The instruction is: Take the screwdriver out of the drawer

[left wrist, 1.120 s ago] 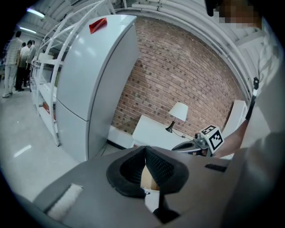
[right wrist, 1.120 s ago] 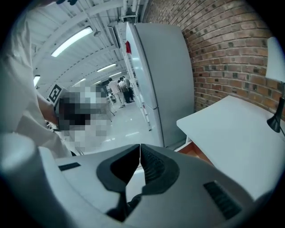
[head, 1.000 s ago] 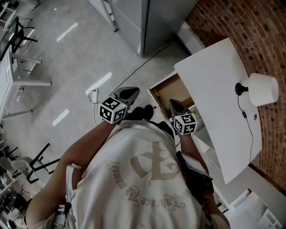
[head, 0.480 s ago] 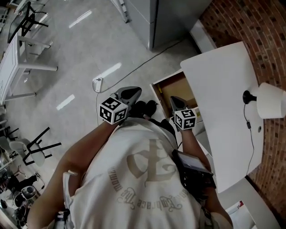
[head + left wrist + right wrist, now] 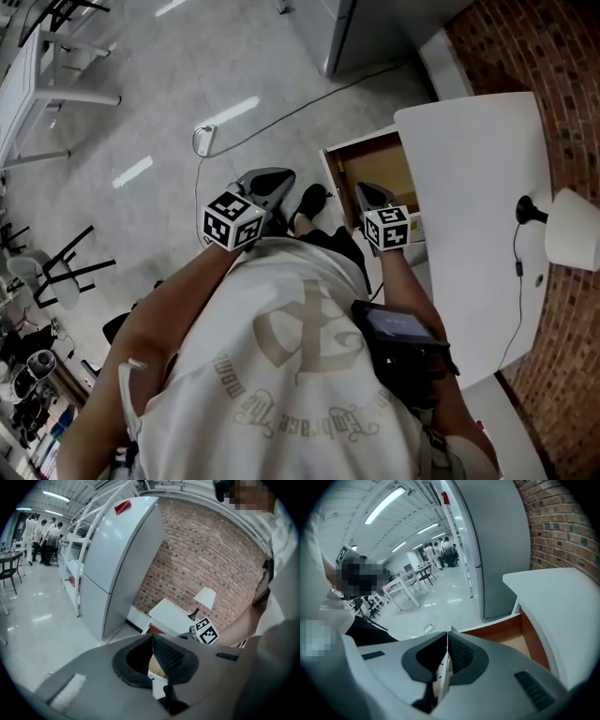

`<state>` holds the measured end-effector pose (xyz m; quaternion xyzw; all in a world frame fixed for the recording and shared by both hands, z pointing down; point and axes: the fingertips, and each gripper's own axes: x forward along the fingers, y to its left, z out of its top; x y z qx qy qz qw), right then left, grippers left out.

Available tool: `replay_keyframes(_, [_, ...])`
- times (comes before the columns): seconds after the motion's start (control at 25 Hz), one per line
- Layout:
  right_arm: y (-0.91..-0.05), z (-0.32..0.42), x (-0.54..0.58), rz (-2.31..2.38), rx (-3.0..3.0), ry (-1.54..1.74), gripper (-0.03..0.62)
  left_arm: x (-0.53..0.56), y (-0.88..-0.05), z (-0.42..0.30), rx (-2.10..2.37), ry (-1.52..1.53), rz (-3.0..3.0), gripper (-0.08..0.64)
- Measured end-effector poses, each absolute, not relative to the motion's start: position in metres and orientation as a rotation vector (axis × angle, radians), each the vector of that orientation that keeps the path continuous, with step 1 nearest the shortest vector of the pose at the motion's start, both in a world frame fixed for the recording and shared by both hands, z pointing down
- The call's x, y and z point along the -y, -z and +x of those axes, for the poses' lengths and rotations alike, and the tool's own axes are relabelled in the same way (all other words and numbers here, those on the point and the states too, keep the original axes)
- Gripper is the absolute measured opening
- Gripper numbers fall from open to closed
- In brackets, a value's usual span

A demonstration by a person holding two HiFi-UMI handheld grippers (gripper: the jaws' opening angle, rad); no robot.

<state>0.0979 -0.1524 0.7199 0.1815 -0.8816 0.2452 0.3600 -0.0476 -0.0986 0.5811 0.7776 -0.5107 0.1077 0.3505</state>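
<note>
Drawer (image 5: 384,167): pulled open under the white surface (image 5: 478,178), its brown inside showing.
Left tool (image 5: 152,638): jaws pressed together with nothing between them, held over the floor to the left of the drawer.
Right tool (image 5: 448,632): jaws pressed together and empty, held over the open drawer.
Screwdriver: cannot be made out in any view, as the right tool covers part of the drawer's inside.
Lamp (image 5: 572,230): white shade, standing on the surface.
</note>
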Motion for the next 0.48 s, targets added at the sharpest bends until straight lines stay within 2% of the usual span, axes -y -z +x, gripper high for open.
replay_keyframes(0.48, [-0.759, 0.087, 0.167, 0.443, 2.196, -0.644, 0.007, 0.091, -0.608, -0.053, 1.345, -0.255, 1.942, 0.007])
